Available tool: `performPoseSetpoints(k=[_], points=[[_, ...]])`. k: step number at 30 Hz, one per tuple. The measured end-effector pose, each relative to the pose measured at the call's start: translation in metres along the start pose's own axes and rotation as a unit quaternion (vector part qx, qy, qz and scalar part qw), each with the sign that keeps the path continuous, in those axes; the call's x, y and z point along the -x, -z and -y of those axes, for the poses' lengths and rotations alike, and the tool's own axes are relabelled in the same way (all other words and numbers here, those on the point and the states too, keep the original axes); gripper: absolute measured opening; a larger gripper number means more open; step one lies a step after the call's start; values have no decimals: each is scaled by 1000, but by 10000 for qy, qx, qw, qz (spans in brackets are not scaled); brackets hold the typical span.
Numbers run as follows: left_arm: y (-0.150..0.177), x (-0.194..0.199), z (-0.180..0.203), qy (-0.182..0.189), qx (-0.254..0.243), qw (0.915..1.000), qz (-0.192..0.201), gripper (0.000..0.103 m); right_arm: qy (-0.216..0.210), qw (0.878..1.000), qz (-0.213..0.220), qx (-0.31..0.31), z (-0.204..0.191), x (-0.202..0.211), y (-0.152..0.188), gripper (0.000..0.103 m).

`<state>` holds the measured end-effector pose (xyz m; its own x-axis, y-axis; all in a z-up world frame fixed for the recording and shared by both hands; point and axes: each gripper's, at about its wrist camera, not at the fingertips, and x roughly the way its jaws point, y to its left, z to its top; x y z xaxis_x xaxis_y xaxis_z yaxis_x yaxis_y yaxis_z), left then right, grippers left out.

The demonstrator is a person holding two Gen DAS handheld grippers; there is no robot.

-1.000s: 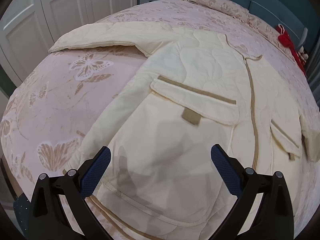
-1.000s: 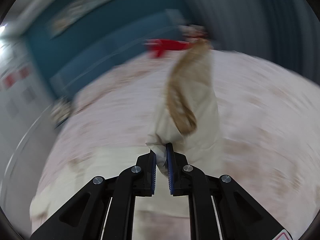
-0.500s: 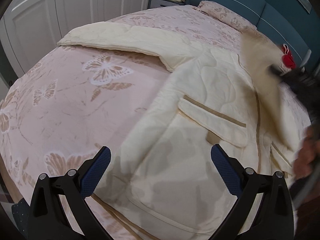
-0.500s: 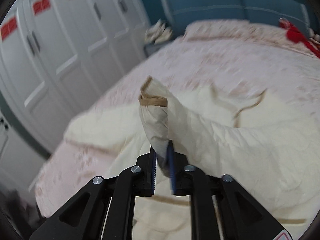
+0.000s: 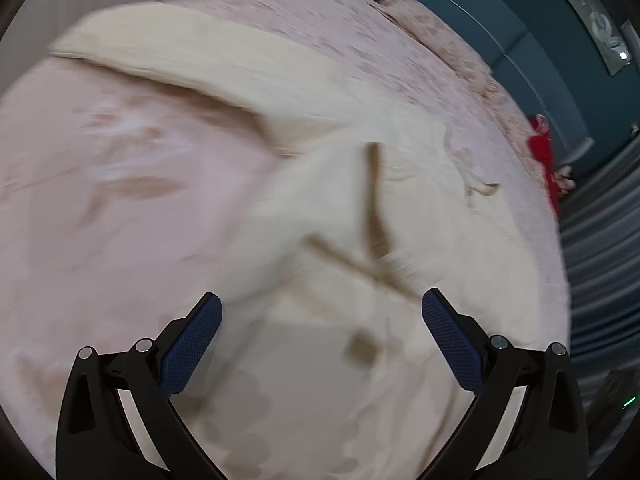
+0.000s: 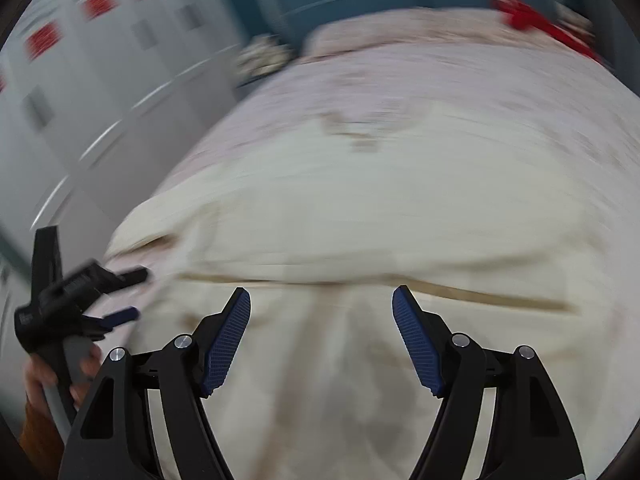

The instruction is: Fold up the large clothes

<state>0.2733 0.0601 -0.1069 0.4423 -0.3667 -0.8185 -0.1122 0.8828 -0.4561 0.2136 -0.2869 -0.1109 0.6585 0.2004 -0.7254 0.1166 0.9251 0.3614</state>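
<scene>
A large cream quilted jacket (image 5: 360, 208) with tan trim lies spread on the pink bed. One sleeve (image 5: 192, 60) stretches out to the far left. The other sleeve (image 5: 376, 200) lies folded across the body, its tan cuff showing. My left gripper (image 5: 322, 322) is open and empty above the jacket's lower part. My right gripper (image 6: 322, 316) is open and empty above the folded cream fabric (image 6: 360, 216). The left gripper also shows in the right wrist view (image 6: 116, 296), at the left edge. Both views are blurred by motion.
The pink butterfly-print bedspread (image 5: 120, 184) surrounds the jacket. A red item (image 5: 544, 156) lies at the bed's far right. A teal headboard (image 5: 500, 32) stands behind. White wardrobe doors (image 6: 100, 80) stand left of the bed. A nightstand pile (image 6: 260, 54) sits beside the headboard.
My right gripper has opened and let go of the sleeve, which now lies across the jacket's body. Both cameras are moving quickly. My left gripper stays open.
</scene>
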Motion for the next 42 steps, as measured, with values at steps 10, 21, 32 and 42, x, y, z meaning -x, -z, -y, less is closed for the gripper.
performPoseSetpoints(k=[10, 21, 32, 42], points=[[-32, -68, 48, -60, -261, 9989, -383, 18, 315, 9693, 418, -2403, 164, -12, -23, 63], [-76, -5, 95, -123, -1424, 9835, 1112, 5, 413, 9767, 1433, -1546, 131, 14, -71, 7], [-19, -97, 51, -1016, -1792, 9771, 529, 6, 1072, 9803, 277, -1639, 157, -60, -25, 6], [-6, -91, 48, -807, -1837, 9738, 1073, 7, 1148, 9874, 845, -694, 45, -2, -25, 24]])
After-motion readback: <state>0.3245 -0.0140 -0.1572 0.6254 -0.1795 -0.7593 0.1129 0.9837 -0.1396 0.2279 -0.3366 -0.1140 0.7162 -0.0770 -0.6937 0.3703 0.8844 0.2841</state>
